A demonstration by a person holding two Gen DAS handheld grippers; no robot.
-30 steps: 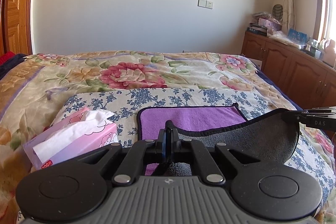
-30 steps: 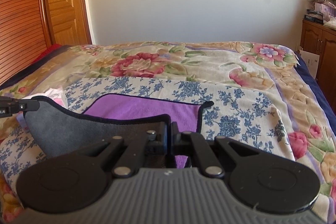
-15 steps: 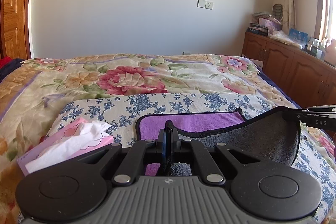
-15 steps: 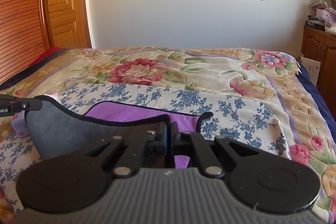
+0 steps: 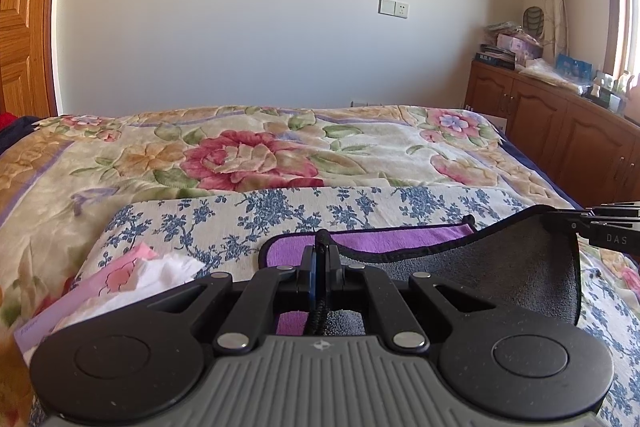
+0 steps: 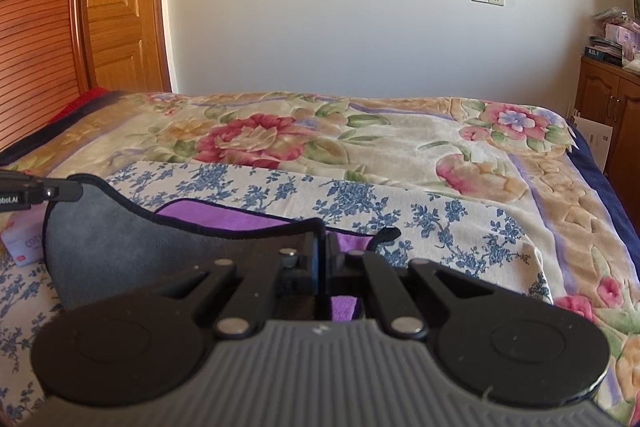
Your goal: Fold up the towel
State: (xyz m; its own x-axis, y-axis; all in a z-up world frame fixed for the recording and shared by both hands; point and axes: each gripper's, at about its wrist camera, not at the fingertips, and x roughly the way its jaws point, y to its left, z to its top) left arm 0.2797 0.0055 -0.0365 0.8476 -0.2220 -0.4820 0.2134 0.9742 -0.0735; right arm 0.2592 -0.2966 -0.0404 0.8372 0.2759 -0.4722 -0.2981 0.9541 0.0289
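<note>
The towel (image 5: 472,271) is purple on one face and grey on the other, with a black hem. It lies on a blue-flowered cloth (image 5: 280,211) on the bed. My left gripper (image 5: 319,259) is shut on its near left corner. My right gripper (image 6: 322,255) is shut on its near right corner. The near edge hangs lifted between them, grey side up (image 6: 120,239), folded over the purple part (image 6: 224,217). The right gripper also shows at the left wrist view's right edge (image 5: 608,227). The left gripper shows at the right wrist view's left edge (image 6: 36,191).
A pink tissue box (image 5: 120,287) sits on the bed to the left of the towel. The floral bedspread (image 5: 248,163) stretches to the far wall. A wooden cabinet (image 5: 560,131) with clutter stands on the right, wooden doors (image 6: 80,7) on the left.
Both grippers have risen and moved forward with the towel's near edge. More of the grey side covers the purple part, and the tissue box sits lower in the left view.
</note>
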